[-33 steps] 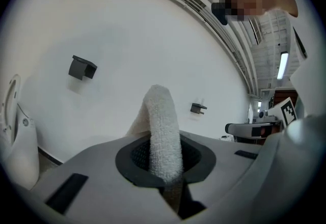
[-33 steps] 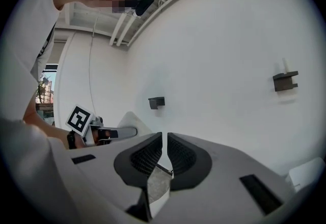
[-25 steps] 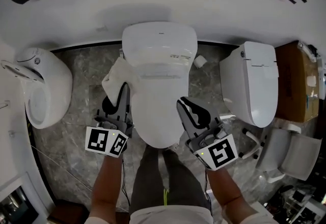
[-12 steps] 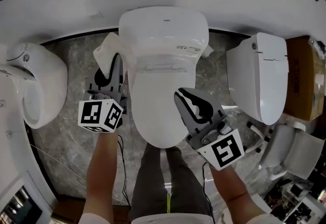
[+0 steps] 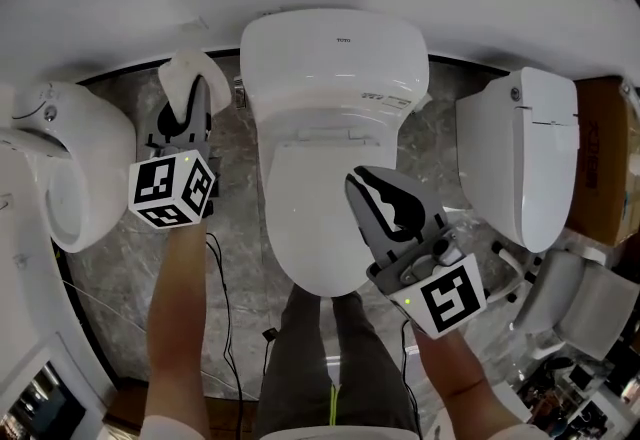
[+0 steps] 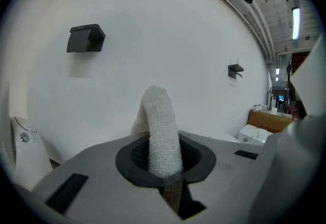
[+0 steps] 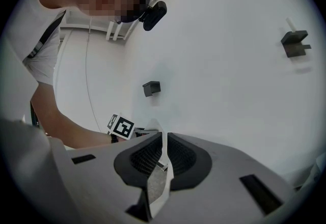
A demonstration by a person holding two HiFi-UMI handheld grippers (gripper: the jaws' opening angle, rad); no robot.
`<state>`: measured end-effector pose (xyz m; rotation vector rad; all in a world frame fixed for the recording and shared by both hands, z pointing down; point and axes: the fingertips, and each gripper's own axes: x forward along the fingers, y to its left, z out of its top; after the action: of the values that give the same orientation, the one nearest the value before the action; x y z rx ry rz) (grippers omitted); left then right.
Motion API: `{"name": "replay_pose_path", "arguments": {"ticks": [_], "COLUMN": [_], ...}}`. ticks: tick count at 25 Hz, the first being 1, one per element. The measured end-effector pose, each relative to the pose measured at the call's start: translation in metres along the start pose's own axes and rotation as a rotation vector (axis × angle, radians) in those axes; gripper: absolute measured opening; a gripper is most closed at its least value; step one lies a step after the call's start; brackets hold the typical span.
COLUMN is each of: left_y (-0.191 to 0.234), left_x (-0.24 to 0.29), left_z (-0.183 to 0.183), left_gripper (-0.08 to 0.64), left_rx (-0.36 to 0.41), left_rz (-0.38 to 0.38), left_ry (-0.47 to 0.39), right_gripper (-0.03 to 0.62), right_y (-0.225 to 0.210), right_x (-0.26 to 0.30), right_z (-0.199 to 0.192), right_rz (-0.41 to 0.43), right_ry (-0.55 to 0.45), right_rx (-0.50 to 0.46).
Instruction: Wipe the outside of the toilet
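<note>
The white toilet (image 5: 333, 98) stands in the middle with its lid down. My left gripper (image 5: 187, 96) hangs over the floor to the left of the tank, close to the wall, shut on a white terry cloth (image 5: 181, 71). In the left gripper view the cloth (image 6: 162, 129) sticks up folded between the jaws and touches nothing. My right gripper (image 5: 372, 184) hovers above the right front of the lid. It is shut on a thin white sheet (image 7: 163, 164), which shows edge-on in the right gripper view.
A white fixture (image 5: 62, 168) stands at the left. A second toilet (image 5: 520, 153) stands at the right, with a cardboard box (image 5: 605, 153) beyond it. A cable (image 5: 222, 288) trails over the marble floor. Black brackets (image 6: 85, 38) hang on the white wall.
My left gripper has carried the cloth from the toilet's left flank back and leftward, toward the wall. The right gripper has stayed over the lid.
</note>
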<state>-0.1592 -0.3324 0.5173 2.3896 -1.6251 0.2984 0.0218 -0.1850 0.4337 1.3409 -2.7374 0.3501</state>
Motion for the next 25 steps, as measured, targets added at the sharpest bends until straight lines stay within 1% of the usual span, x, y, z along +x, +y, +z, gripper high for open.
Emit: {"name": "replay_pose_path", "arguments": {"ticks": [4,9,12,17,22,25], "left_y": [-0.007,-0.033,-0.052,-0.078,-0.101,-0.123], "left_x": [0.027,0.062,0.079,0.103,0.110,0.115], "left_z": [-0.011,-0.036,-0.043,-0.057,-0.069,-0.072], "left_gripper": [0.058,0.058,0.058,0.058,0.058,0.057], "left_rx": [0.016,0.015,-0.016,-0.111,-0.131,-0.112], "left_rz": [-0.007,-0.031,-0.063,-0.098,-0.096,-0.114], "left_ry": [0.021,0.065,0.083,0.128,0.166,0.186], "right_gripper": [0.054,0.054,0.054,0.054,0.054,0.054], "right_y": [-0.003,-0.017,-0.025,-0.041,-0.059,-0.069], "right_x": [0.003,0.001,-0.004,-0.016,-0.036,-0.049], "right_z": [-0.008,-0.023,-0.030,-0.037,-0.039,-0.038], "right_rz": [-0.004,-0.019,-0.028,-0.060,-0.094,-0.114], "right_ry": [0.014,0.028,0.035,0.034,0.027,0.019], "right_rx": [0.008,0.023,0.031,0.048,0.060,0.069]}}
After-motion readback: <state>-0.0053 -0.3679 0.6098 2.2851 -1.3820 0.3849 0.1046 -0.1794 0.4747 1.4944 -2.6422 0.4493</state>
